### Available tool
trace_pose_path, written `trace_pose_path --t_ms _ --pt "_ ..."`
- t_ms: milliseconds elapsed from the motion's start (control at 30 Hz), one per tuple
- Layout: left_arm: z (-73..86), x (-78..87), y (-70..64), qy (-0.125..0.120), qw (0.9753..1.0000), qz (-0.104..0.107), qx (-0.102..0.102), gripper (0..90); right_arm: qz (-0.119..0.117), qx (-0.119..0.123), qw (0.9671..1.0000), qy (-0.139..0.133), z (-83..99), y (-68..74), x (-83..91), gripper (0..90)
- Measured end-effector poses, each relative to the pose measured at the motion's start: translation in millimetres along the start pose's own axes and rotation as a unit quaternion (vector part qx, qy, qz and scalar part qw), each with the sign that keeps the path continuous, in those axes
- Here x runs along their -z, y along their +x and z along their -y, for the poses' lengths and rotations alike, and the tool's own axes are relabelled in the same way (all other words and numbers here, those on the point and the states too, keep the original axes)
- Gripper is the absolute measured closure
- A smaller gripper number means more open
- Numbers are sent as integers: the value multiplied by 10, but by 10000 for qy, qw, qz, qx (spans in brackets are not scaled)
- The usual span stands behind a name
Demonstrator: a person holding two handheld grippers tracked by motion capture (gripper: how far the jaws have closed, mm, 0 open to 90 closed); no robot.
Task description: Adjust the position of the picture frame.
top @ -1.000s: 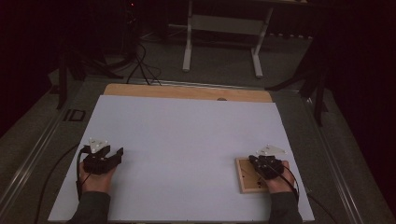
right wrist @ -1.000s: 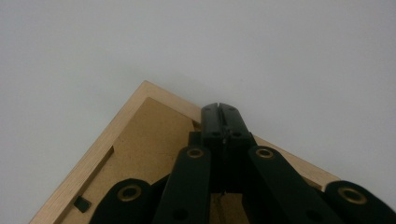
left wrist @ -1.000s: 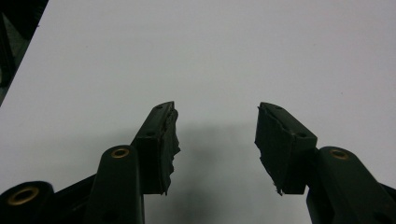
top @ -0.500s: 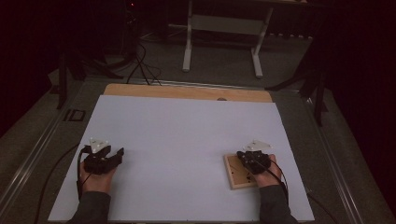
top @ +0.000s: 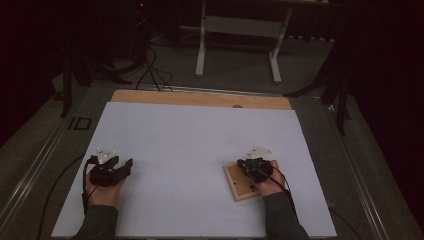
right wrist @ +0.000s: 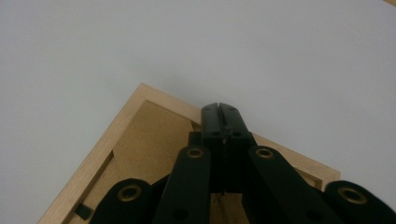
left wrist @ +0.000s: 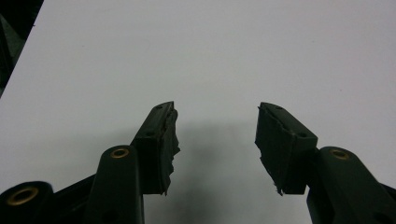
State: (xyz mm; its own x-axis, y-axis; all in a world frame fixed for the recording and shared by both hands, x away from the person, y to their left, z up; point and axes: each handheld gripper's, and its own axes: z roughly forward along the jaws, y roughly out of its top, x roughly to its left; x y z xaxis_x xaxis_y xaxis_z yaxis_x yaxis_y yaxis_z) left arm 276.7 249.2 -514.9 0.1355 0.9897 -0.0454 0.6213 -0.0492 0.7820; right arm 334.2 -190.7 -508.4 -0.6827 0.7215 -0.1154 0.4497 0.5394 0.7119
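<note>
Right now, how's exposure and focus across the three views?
High view: dim, room black, sheet evenly lit, soft. Left gripper view: sharp, soft shadow under the open left hand-held gripper. Right gripper view: frame sharp, no glare.

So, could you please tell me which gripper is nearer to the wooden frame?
The right. The right gripper is directly over the wooden frame, its fingers closed together above the frame's far corner. The left gripper hovers open over bare white table, far across from it.

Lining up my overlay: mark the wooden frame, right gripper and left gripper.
wooden frame [right wrist: 122,122], right gripper view, pale rim.
right gripper [right wrist: 219,108], right gripper view, closed jaw tips.
left gripper [left wrist: 215,126], left gripper view, between open tips.
</note>
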Motion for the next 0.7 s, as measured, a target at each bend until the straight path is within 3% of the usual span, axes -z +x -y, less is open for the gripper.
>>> trace_pose_path --t_ms 700 --pt "0 -1 -4 4 10000 -6 -16 477 -608 621 9962 -49 -405 612 -316 900"
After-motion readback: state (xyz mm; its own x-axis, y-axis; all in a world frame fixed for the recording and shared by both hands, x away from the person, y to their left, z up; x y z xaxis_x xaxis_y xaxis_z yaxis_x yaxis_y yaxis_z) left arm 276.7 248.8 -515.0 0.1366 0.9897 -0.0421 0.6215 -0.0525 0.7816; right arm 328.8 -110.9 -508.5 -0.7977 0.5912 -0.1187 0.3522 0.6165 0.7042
